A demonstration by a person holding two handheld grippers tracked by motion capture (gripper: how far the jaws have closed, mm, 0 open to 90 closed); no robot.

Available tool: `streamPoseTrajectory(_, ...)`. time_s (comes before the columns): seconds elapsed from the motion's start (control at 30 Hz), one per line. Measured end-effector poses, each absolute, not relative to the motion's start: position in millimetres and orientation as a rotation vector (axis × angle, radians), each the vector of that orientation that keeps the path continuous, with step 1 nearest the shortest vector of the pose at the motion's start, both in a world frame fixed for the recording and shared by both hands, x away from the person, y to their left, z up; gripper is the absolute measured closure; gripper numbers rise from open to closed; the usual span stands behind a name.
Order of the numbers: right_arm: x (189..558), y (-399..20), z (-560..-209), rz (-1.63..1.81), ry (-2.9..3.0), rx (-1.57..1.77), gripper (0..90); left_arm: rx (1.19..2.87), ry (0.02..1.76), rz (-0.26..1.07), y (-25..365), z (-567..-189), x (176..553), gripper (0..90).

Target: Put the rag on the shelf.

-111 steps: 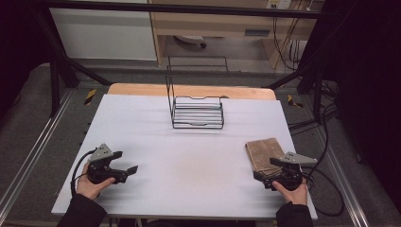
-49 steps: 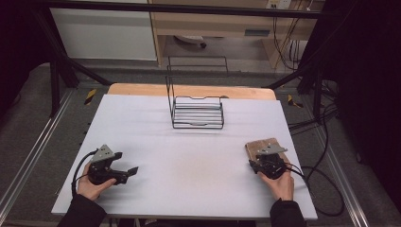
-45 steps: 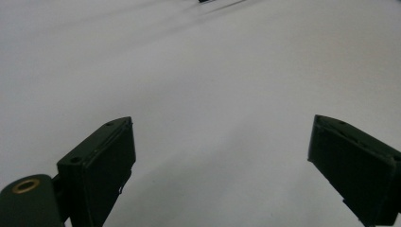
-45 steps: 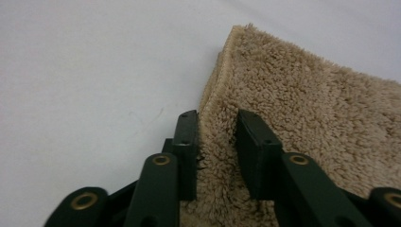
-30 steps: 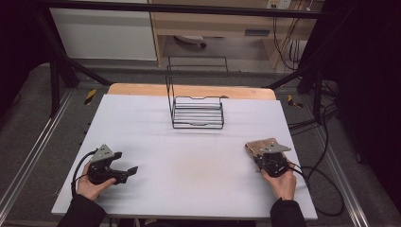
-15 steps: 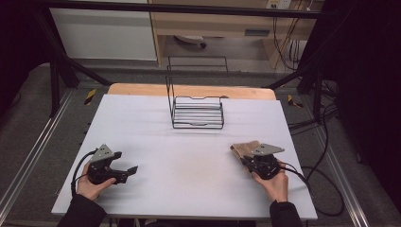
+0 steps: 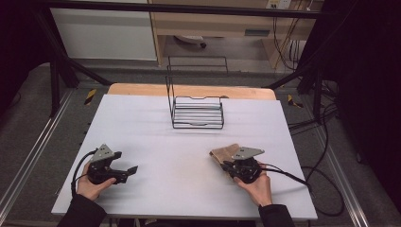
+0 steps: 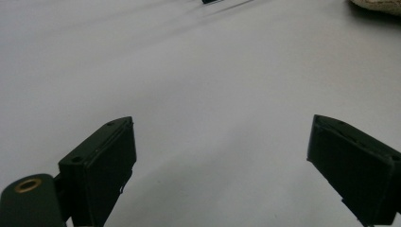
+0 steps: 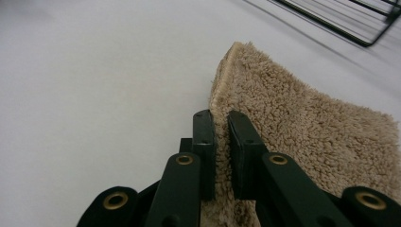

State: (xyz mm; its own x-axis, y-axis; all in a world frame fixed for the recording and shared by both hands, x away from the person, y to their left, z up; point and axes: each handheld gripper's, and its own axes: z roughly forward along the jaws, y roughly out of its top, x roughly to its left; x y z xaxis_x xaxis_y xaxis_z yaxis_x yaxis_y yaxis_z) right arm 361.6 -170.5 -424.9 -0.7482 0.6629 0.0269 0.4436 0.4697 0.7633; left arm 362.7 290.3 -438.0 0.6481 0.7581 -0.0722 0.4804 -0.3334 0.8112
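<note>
Towel (image 7: 225, 152), pinched by its edge in the right gripper (image 9: 220, 137), has slid leftward to lower centre-right of the desk (image 7: 156, 123), probably toward spreading or folding. Left gripper (image 8: 222, 165), fingers spread, waits lower left.

My high view looks forward and down from above the near edge of the table (image 7: 142, 123), taking in all 4 edges and the floor beyond. My left gripper view rides low, very near the tabletop, facing across it toward the towel (image 8: 378, 5), whose corner it just catches. My right gripper view sits close behind its jaws, facing the wire rack (image 9: 340, 19) at the far edge. All 3 views share the towel.
</note>
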Motion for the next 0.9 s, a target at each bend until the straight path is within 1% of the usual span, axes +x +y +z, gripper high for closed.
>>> streamPoseTrajectory(0.33, 355, -140, -428, 1.172, 2.526, 0.839, 82.4, 1.999, 0.967, 0.405, 290, -438, 363, 8.9)
streamPoseTrajectory(0.63, 346, -129, -434, 1.154, 2.615, 0.768, 81.1, 2.004, 0.967, 0.407, 289, -437, 362, 9.0)
streamPoseTrajectory(0.73, 346, -128, -437, 1.154, 2.628, 0.772, 76.1, 2.005, 0.966, 0.408, 288, -437, 362, 9.3)
streamPoseTrajectory(0.8, 345, -128, -437, 1.172, 2.626, 0.781, 68.1, 2.011, 0.962, 0.408, 286, -437, 361, 9.4)
streamPoseTrajectory(0.87, 344, -129, -436, 1.179, 2.623, 0.784, 66.9, 2.012, 0.961, 0.407, 286, -437, 361, 9.5)
streamPoseTrajectory(0.9, 342, -134, -433, 1.201, 2.597, 0.793, 61.2, 2.012, 0.96, 0.405, 286, -437, 361, 9.5)
